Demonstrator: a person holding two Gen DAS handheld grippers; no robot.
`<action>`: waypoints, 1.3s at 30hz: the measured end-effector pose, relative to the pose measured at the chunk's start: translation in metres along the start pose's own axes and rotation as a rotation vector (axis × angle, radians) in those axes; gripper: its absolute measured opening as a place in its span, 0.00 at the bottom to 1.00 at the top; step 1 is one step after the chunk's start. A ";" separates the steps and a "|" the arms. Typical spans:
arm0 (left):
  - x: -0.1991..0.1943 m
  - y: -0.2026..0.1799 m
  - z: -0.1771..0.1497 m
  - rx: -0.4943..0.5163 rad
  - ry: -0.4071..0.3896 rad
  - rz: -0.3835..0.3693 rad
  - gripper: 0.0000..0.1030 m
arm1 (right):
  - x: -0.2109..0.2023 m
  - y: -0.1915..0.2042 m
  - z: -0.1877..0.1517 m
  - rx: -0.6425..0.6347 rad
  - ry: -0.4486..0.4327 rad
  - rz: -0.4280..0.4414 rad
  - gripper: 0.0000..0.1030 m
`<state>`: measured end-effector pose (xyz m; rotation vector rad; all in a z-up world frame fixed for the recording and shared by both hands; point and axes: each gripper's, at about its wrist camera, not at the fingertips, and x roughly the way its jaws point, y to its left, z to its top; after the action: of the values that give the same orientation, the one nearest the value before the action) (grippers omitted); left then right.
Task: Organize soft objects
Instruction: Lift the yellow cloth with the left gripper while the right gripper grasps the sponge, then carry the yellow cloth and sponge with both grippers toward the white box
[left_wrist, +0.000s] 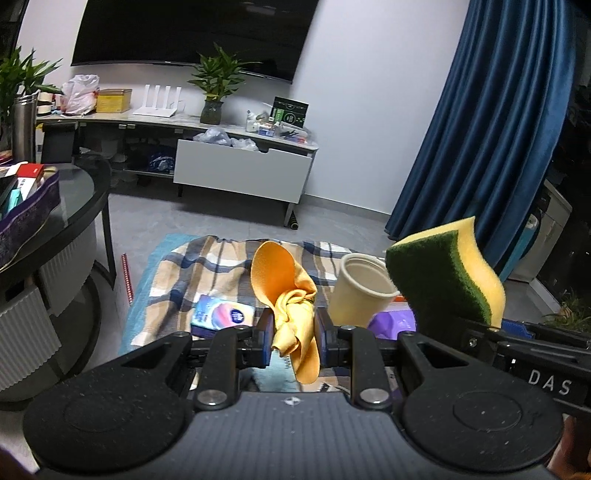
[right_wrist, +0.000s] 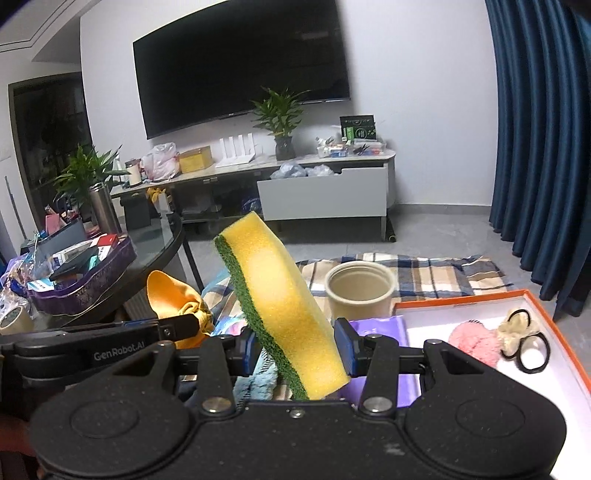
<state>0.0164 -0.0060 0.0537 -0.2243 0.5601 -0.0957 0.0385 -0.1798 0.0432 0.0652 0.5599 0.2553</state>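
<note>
**Both tongs loaded, cloth and sponge held aloft**

Left tongs (left_wrist: 294, 328) clamped narrow on a bunched yellow-orange cloth (left_wrist: 286, 291), its knot pinched between the blue pads, one flap fanning upward and another drooping below the jaws. Right tongs (right_wrist: 300, 349) gripping a yellow sponge (right_wrist: 284, 306) with a green scouring face, tilted so the upper end leans left; pads pressed on both broad faces, the green side against the left pad. Seen from the left wrist, the same sponge at the right, standing above the right tongs' arm. Seen from the right wrist, the cloth at the left, just beside the sponge, held in the left tongs' tip.

Beneath and beyond both, a plaid blanket (left_wrist: 207, 266) spread on the floor. On it, a beige cup (right_wrist: 358, 291) upright and open, just behind the tongs. A small blue-and-pink packet (left_wrist: 223, 315) lying left of the cup. A purple pouch (right_wrist: 384, 326) near the cup's base. At the right, an orange-rimmed tray (right_wrist: 550, 314) holding a pink fluffy piece (right_wrist: 472, 341) and hair ties (right_wrist: 528, 343), touching one another.

Farther off, a glass-topped counter (left_wrist: 85, 192) at the left bearing a purple box (right_wrist: 99, 284) crammed with cartons. Against the far wall, a TV cabinet (left_wrist: 240, 166) with a drawer pulled out, a potted plant (left_wrist: 216, 85) on top, a dark television (right_wrist: 240, 62) above, blue curtain (left_wrist: 498, 129) at the right.
</note>
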 end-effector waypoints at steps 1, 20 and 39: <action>0.000 -0.002 0.000 0.001 0.001 -0.001 0.23 | -0.002 -0.002 0.000 0.005 -0.003 -0.001 0.51; 0.009 -0.038 0.001 0.045 0.016 -0.056 0.23 | -0.026 -0.042 0.001 0.065 -0.055 -0.055 0.51; 0.022 -0.068 -0.002 0.095 0.040 -0.115 0.23 | -0.037 -0.071 -0.002 0.110 -0.067 -0.117 0.50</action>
<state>0.0321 -0.0753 0.0568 -0.1618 0.5806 -0.2379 0.0230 -0.2581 0.0510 0.1469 0.5091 0.1078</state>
